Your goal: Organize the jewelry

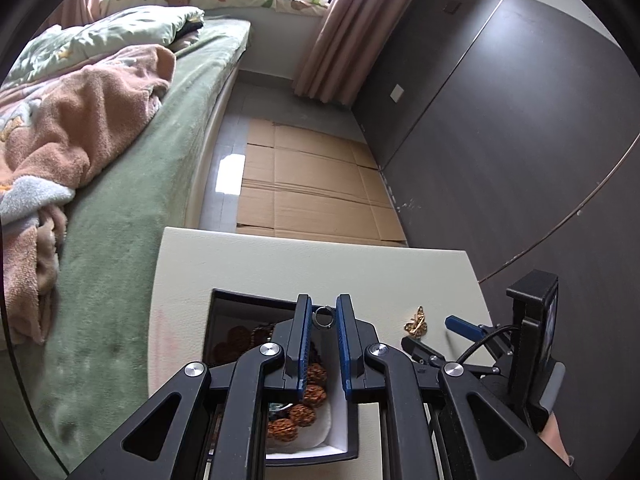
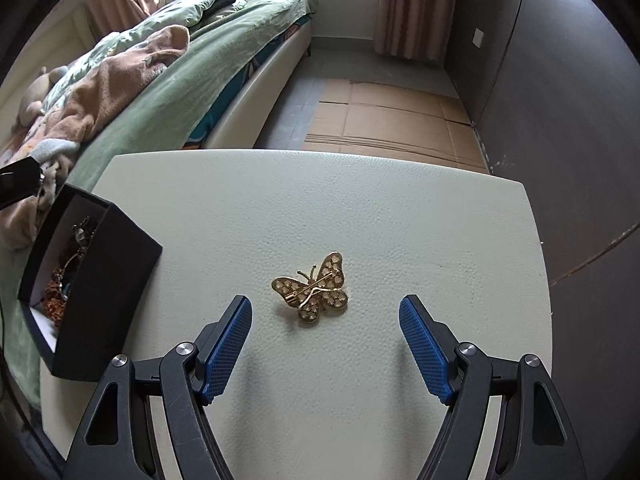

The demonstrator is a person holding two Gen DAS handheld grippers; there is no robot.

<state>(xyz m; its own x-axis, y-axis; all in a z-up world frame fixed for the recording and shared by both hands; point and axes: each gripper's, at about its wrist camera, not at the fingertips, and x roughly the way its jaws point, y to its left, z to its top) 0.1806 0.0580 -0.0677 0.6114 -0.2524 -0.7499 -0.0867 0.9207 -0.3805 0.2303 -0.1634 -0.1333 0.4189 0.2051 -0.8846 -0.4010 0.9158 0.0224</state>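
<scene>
On white table [image 2: 360,208]: gold butterfly brooch [image 2: 311,292] pin-side up, ahead of right gripper [image 2: 325,334], jaws spread wide, nothing between. At 9 o'clock, black jewelry box [image 2: 104,280] holding beads. Left gripper [image 1: 324,318] above box, clenched on small silver ring [image 1: 323,317]. No legible writing.

Open right tool [image 2: 325,342] above butterfly brooch [image 2: 311,293], table [image 2: 360,208].
</scene>
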